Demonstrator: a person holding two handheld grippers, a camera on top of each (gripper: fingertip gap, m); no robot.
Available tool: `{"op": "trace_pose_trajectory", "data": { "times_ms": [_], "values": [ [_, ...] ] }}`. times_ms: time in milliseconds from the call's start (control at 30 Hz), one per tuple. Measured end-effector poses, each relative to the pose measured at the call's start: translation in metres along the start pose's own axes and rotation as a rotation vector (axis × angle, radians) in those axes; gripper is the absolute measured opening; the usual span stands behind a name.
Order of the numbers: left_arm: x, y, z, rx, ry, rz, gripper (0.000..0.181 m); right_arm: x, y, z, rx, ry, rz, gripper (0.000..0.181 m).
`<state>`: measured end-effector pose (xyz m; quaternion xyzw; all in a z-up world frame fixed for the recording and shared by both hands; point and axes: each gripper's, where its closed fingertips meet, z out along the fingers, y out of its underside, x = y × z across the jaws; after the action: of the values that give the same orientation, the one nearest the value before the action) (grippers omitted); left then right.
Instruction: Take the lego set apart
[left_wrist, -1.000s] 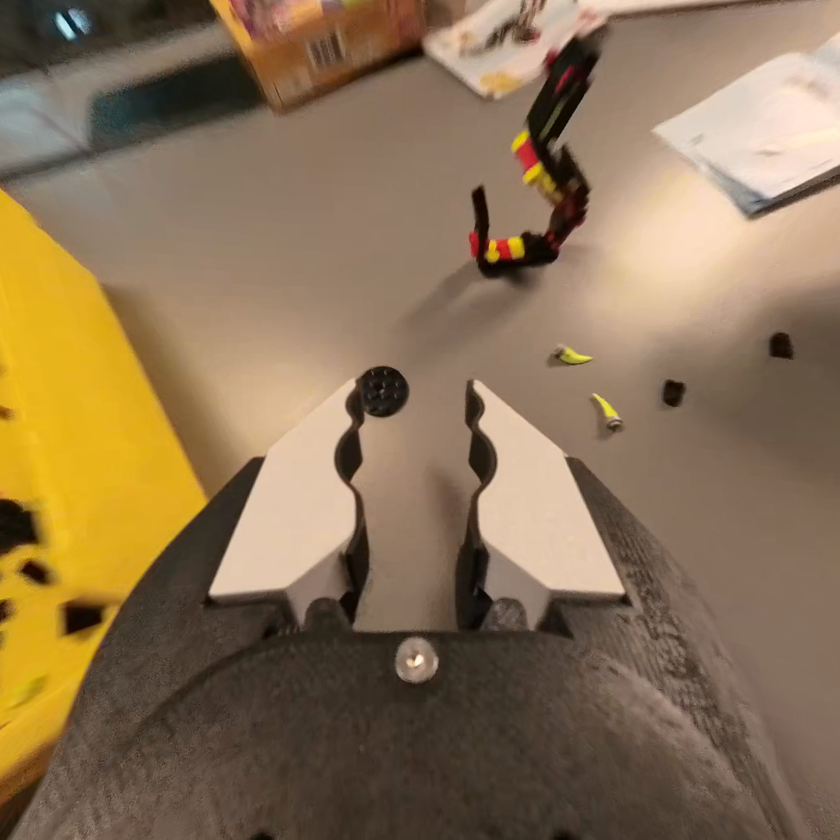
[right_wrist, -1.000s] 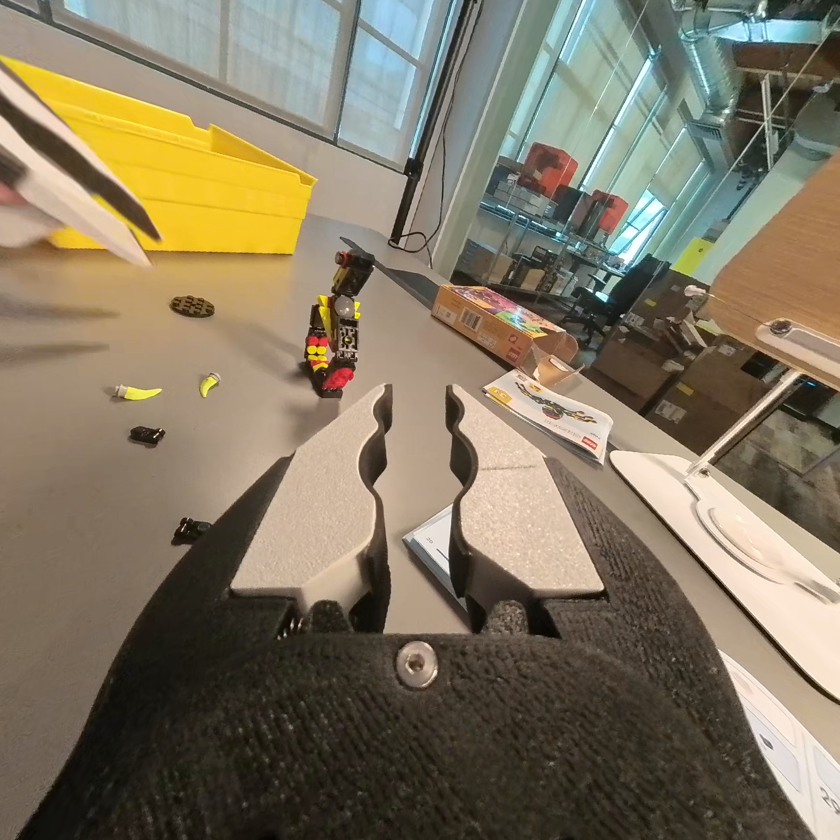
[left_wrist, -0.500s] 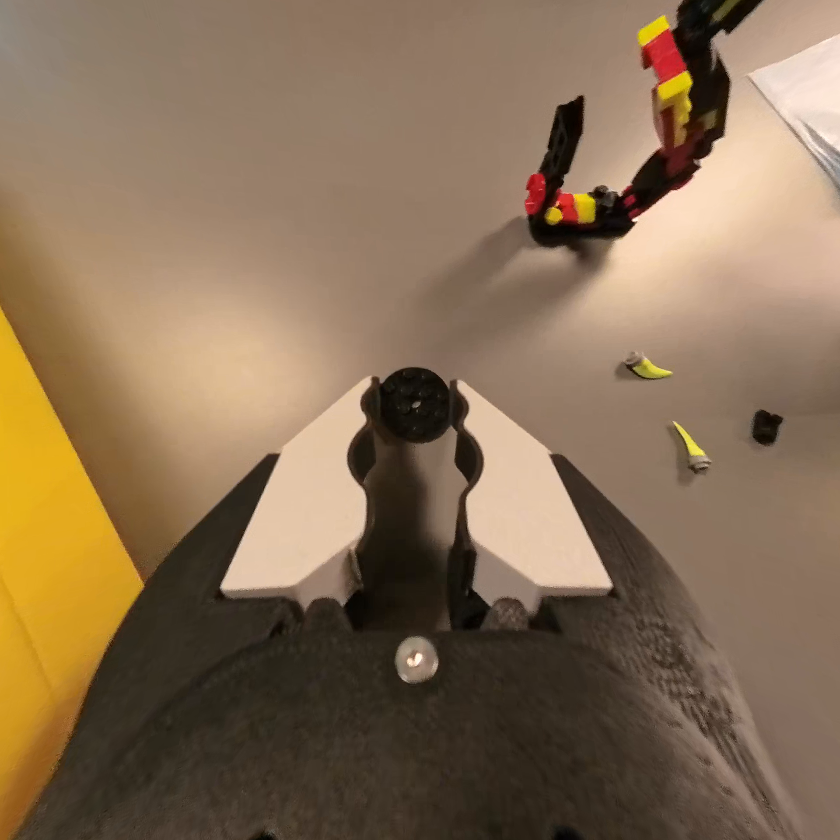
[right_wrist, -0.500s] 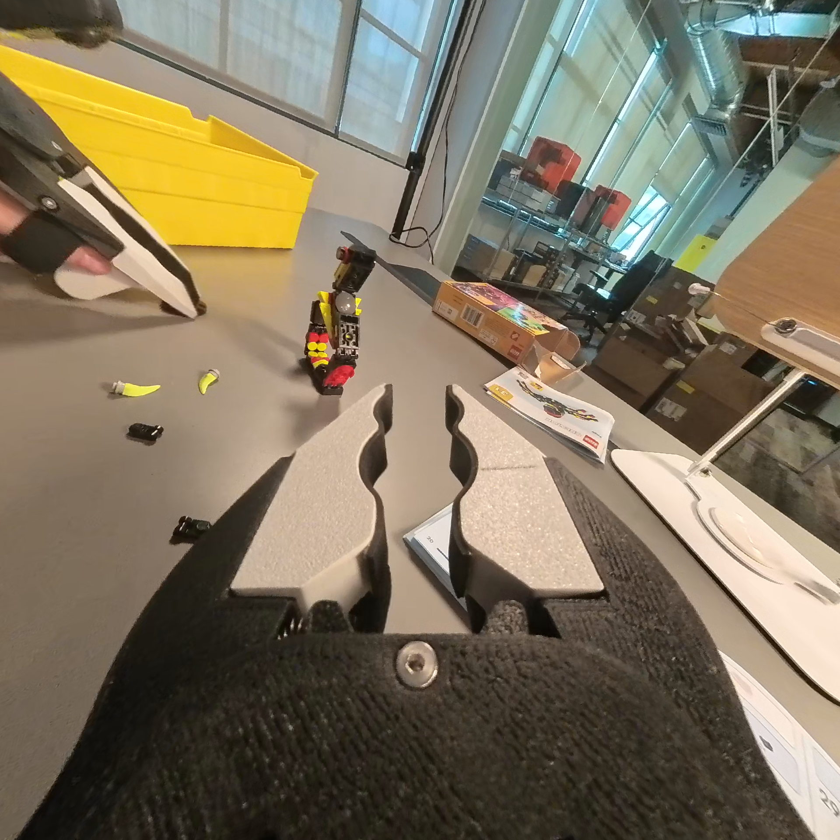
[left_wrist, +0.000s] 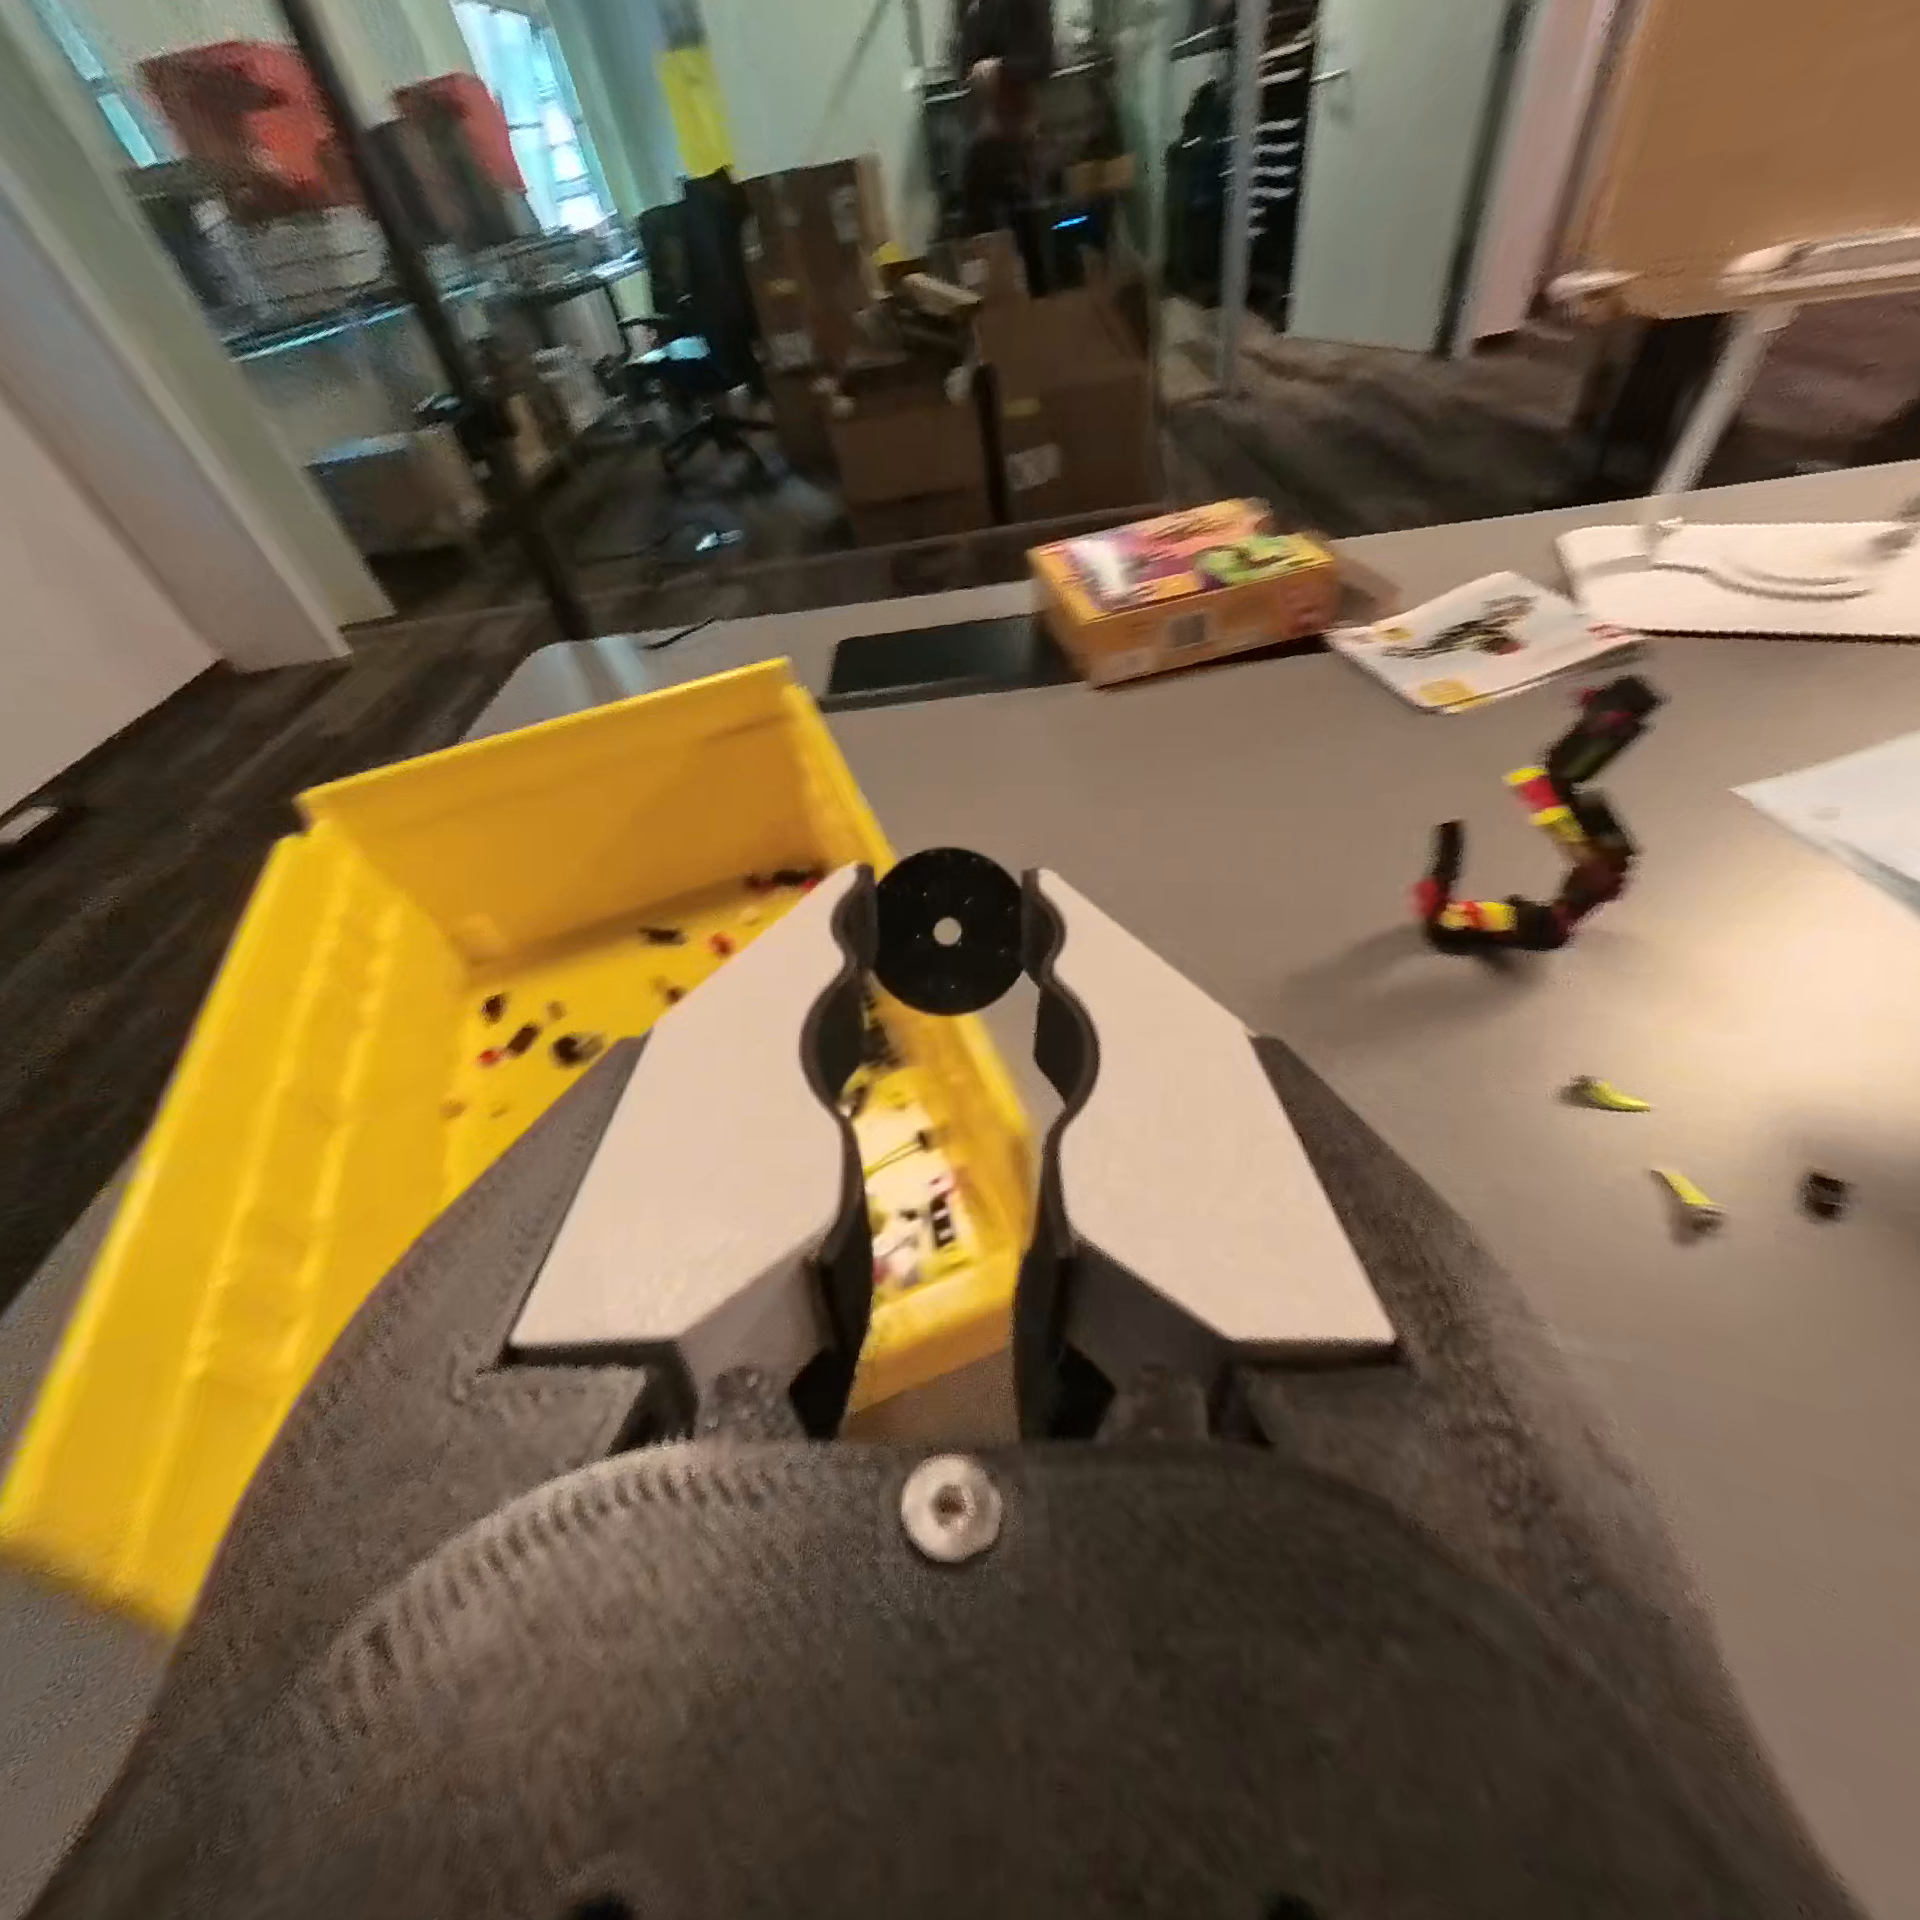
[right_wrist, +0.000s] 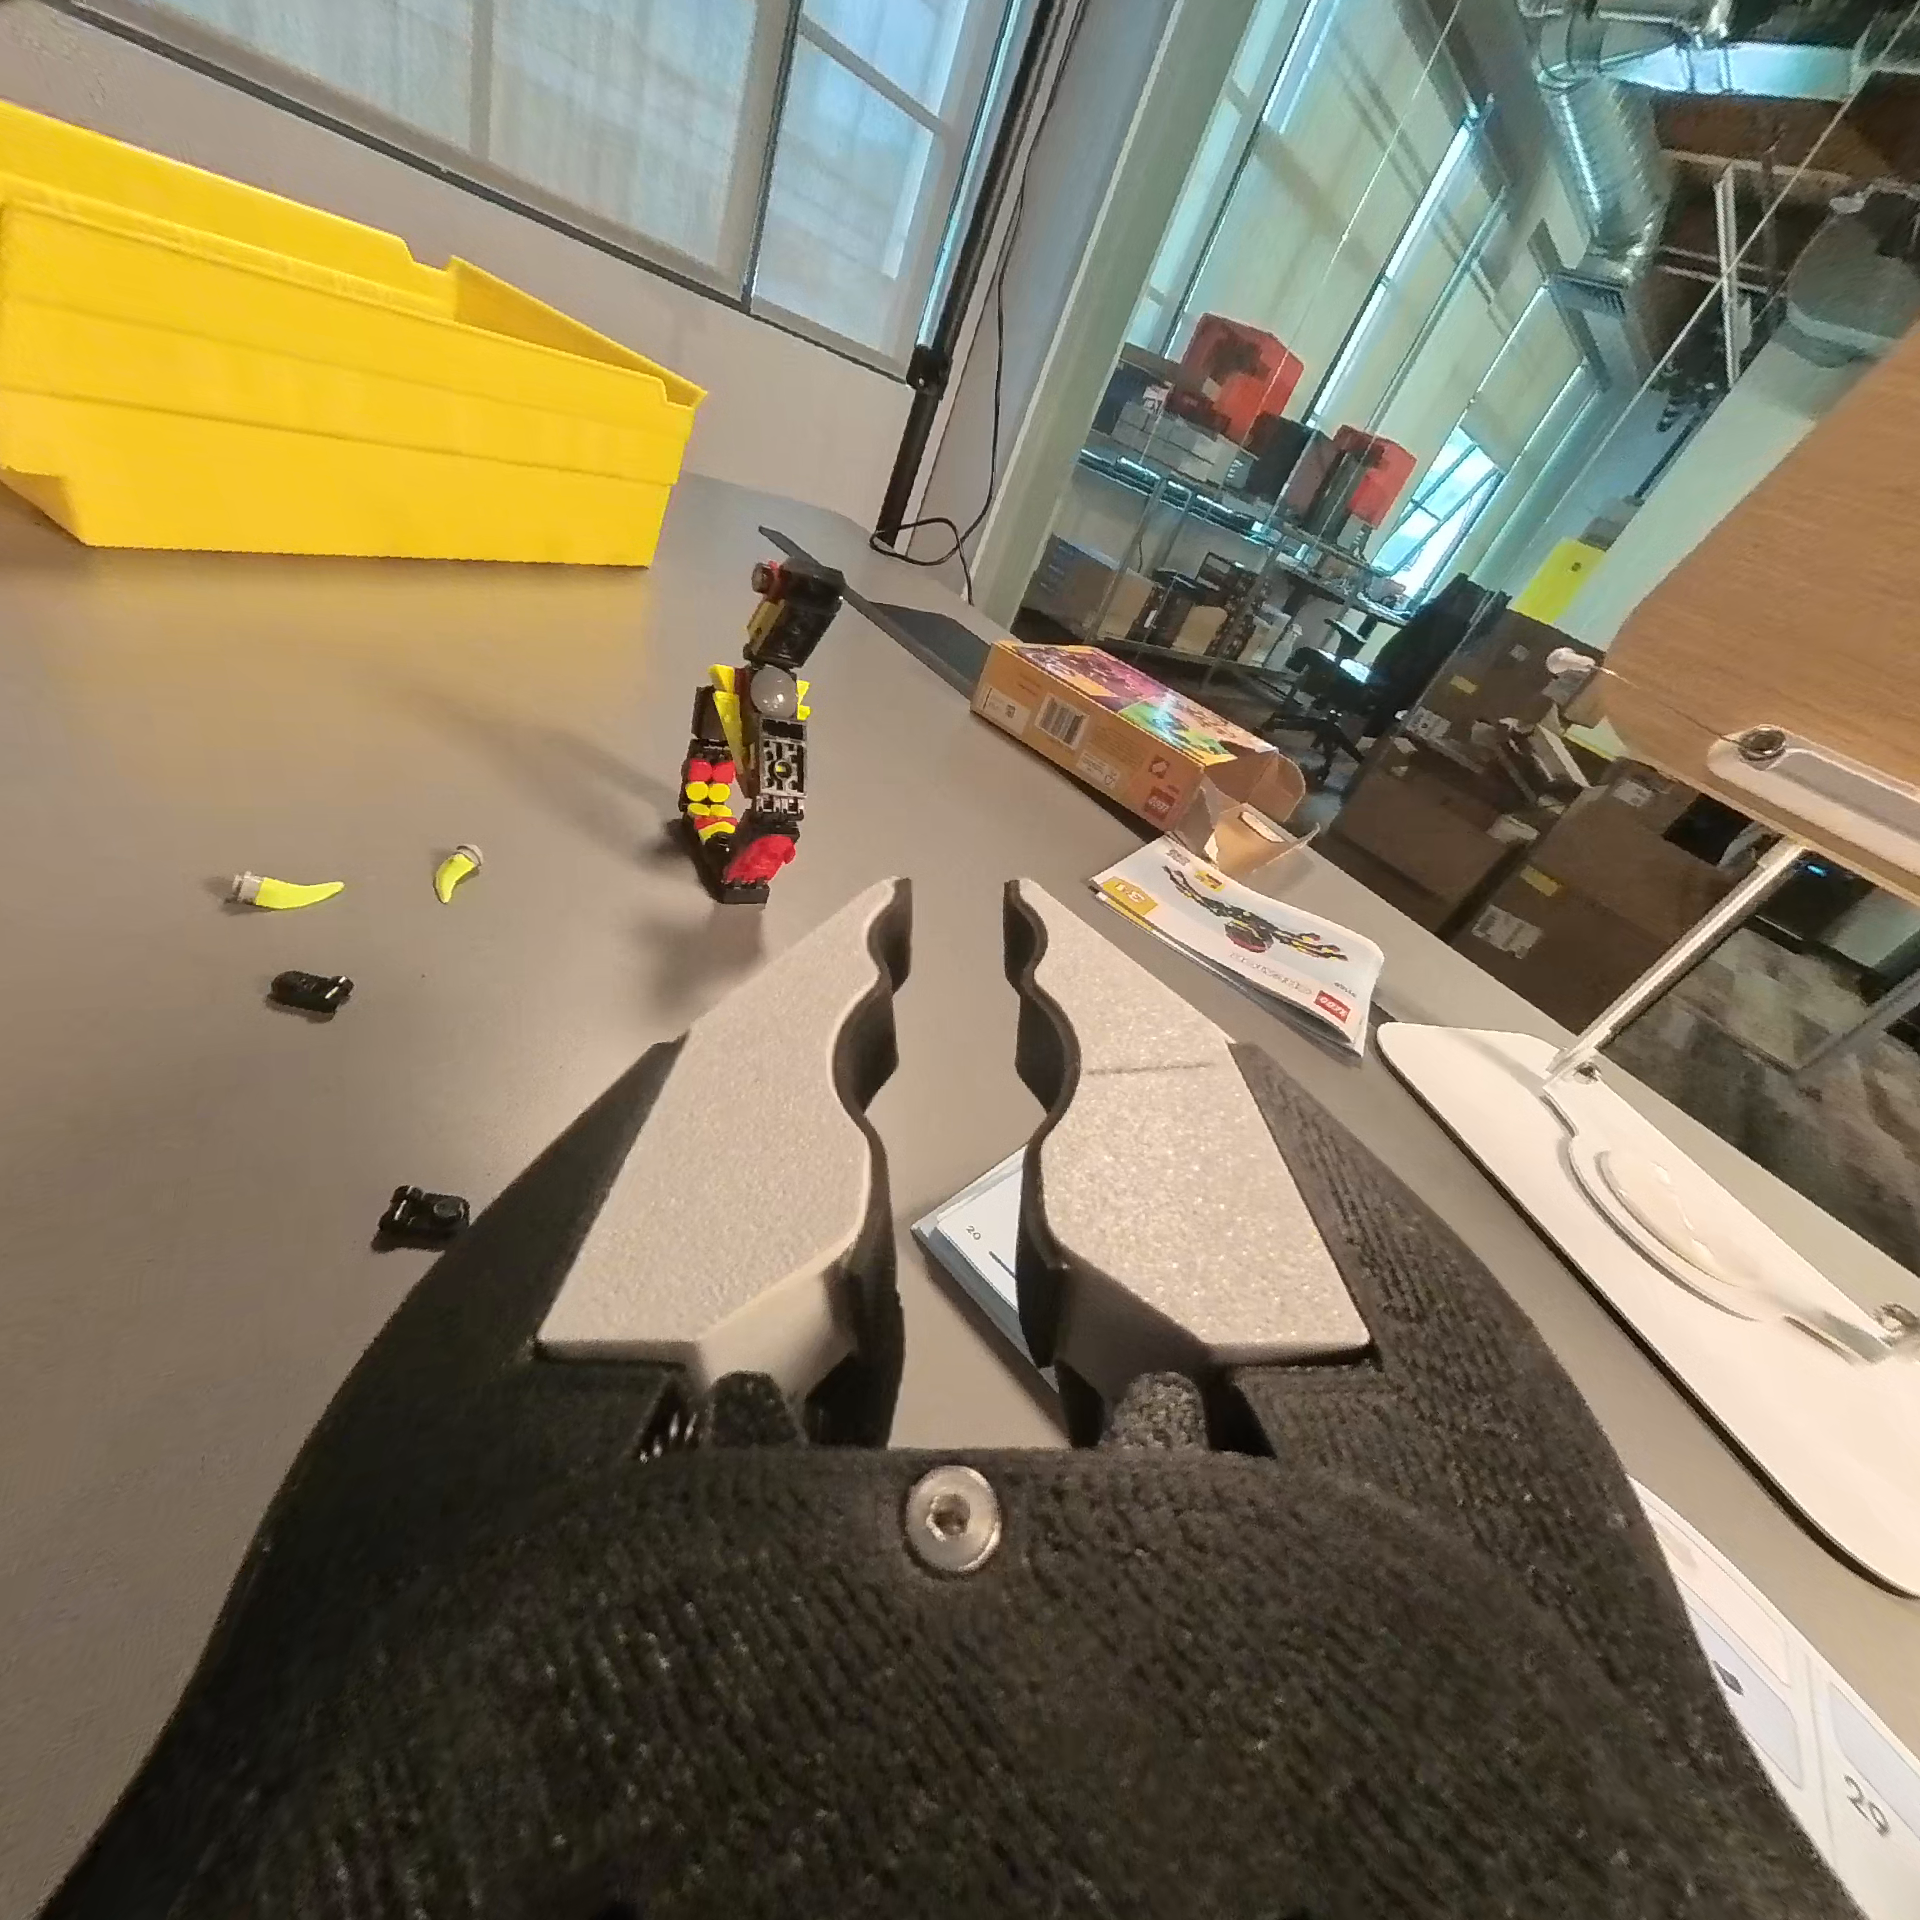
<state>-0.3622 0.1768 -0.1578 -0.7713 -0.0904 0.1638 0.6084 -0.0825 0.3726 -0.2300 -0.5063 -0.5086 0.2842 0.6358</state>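
My left gripper is shut on a black round lego plate and holds it in the air above the right wall of the yellow bin. The black, red and yellow lego model stands on the grey table to the right; it also shows in the right wrist view, beyond my right gripper. The right gripper is open and empty, low over the table. Two yellow claw pieces and two small black pieces lie loose on the table.
The yellow bin holds several loose pieces. A lego box, an instruction booklet and a dark flat device lie at the table's far side. White sheets lie under the right gripper. A white lamp base stands at right. My hands' fingertips stand some 35 cm from each other.
My left gripper closed on the black round plate on the table, lifted it and swung left over the yellow bin. The right gripper stayed still.
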Motion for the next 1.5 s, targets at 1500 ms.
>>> {"op": "trace_pose_trajectory", "data": {
  "times_ms": [1500],
  "values": [
    [0.111, 0.005, -0.015, 0.203, 0.291, 0.109, 0.039, -0.006, 0.005, 0.004, -0.040, -0.003, -0.057, 0.012]
  ]
}}
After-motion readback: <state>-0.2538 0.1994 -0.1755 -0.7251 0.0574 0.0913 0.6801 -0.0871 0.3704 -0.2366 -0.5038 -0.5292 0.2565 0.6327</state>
